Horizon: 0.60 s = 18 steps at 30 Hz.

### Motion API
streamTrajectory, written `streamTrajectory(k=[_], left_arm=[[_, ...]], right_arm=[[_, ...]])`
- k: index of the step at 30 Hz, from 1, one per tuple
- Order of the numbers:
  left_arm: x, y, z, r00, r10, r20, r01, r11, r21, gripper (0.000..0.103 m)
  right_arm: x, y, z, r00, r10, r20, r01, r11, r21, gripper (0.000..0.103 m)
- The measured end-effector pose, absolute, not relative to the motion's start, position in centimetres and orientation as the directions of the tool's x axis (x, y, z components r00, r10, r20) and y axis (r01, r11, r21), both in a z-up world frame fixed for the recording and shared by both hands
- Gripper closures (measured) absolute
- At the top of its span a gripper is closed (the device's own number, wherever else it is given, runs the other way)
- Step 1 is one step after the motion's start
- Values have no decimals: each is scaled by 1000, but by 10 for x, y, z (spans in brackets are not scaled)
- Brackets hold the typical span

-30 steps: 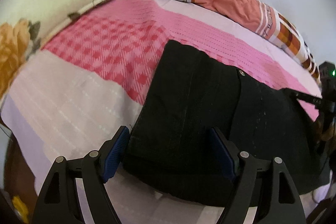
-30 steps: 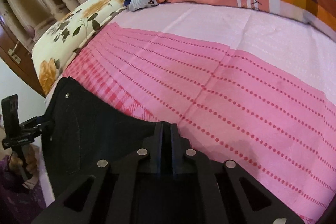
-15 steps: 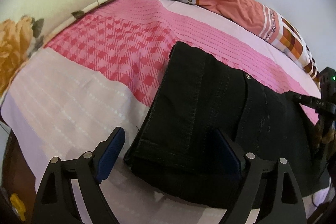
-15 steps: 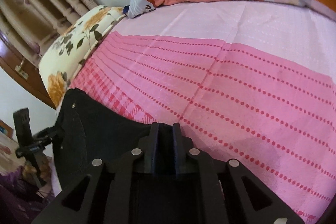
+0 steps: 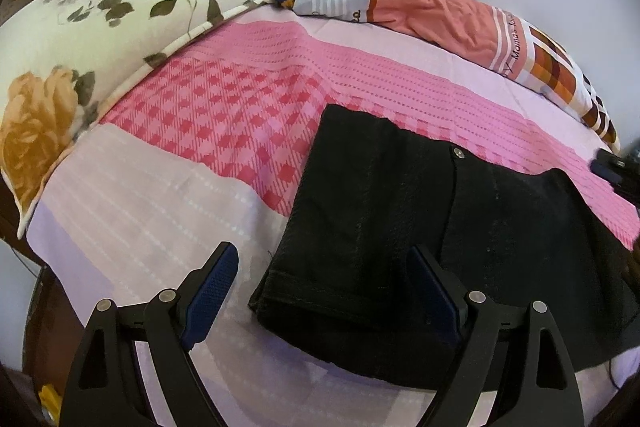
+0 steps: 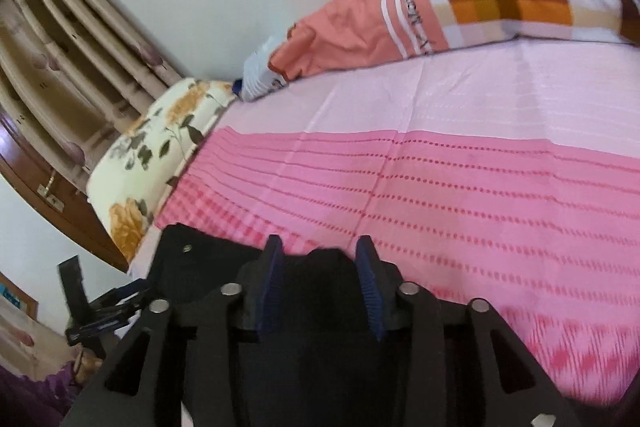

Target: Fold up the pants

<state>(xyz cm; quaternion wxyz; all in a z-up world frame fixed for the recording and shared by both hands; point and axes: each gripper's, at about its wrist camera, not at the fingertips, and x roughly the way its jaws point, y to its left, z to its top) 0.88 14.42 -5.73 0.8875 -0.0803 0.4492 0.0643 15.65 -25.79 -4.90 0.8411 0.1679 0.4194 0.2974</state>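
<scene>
Black pants (image 5: 400, 219) lie folded flat on the pink bedsheet (image 5: 248, 99), hem end near me, a metal button on top. My left gripper (image 5: 324, 287) is open and empty, its blue-padded fingers (image 5: 212, 283) spread just above the hem edge. In the right wrist view the pants (image 6: 200, 267) lie at lower left. My right gripper (image 6: 320, 287) is part open, jaws apart with a hump of black cloth between them; I cannot tell if it touches the pads.
A floral pillow (image 5: 80, 39) lies at the left of the bed. An orange patterned pillow (image 5: 460, 19) lies along the far wall. The other gripper shows at the right edge (image 5: 616, 167). Curtains (image 6: 60, 47) and a wooden headboard stand at left.
My right gripper, shut before, has opened and lifted over the pants edge. My left gripper has drawn back a little from the hem and stays open.
</scene>
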Motion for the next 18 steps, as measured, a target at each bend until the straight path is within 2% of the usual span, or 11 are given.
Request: streamTrajectory(k=[6,10,12,18], left_arm=[[6,136,-53,596,57,-801,-168,984,-55,17],[8,143,-52,564,69,-823,-168,985,-32,17],[7,156,-47,558,79,-826,-182,983,-29,17],[-14,192,-39,542,14,-840,-154,985,-82,19]], right_arm=[[103,-294,-42,522,628,-577,-274,764,585,47],[63,-328,-44,572,609,-549,-181,747,640,45],[43,-346,-48,593,600,-536,-129,729,673,38],[5,-367,-58,617,591,-520,-58,693,719,36]])
